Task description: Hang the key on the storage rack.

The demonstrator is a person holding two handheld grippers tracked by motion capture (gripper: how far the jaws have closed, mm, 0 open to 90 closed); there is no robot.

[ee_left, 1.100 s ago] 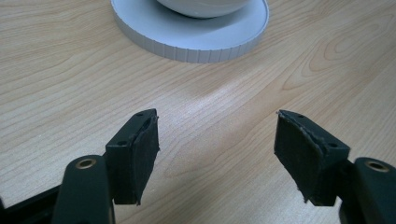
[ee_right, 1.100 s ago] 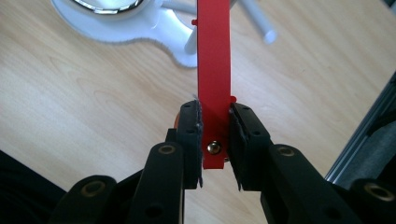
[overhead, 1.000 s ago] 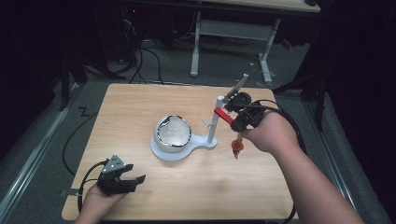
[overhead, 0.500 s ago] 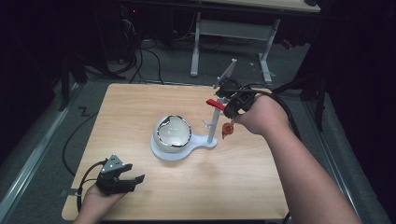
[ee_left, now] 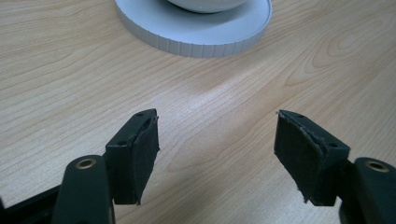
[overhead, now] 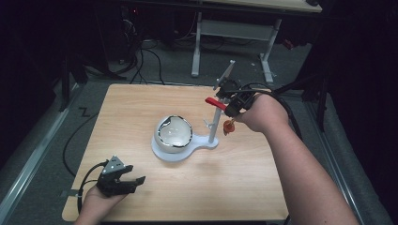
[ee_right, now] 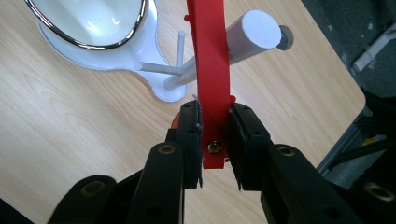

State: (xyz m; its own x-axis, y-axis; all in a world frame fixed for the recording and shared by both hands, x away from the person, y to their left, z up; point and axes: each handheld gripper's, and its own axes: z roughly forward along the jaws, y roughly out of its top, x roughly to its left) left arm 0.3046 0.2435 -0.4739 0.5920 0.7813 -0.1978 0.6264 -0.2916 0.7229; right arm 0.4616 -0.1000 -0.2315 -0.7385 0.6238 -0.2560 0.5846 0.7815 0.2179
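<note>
The right gripper [ee_right: 214, 128] pinches a red strap [ee_right: 212, 70] just above the white stand's post [overhead: 214, 125], beside the bowl [overhead: 174, 133]; an orange pendant [overhead: 228, 125] hangs beneath. The left gripper [ee_left: 217, 144] rests spread wide, empty, near the wooden table's [overhead: 141, 108] front corner.

Bare table [overhead: 141, 112] surrounds the central bowl [overhead: 174, 133] on its stand [overhead: 206, 143]; the upright post [overhead: 215, 124] blocks passage right of it.

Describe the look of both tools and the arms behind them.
Both tools are black, each with two jaws faced with dark flat pads and brass-coloured pivot rivets. The left tool carries a grey three-cornered plate and a black cable. The right tool trails black cables. The forearms are bare, with no sleeves.
</note>
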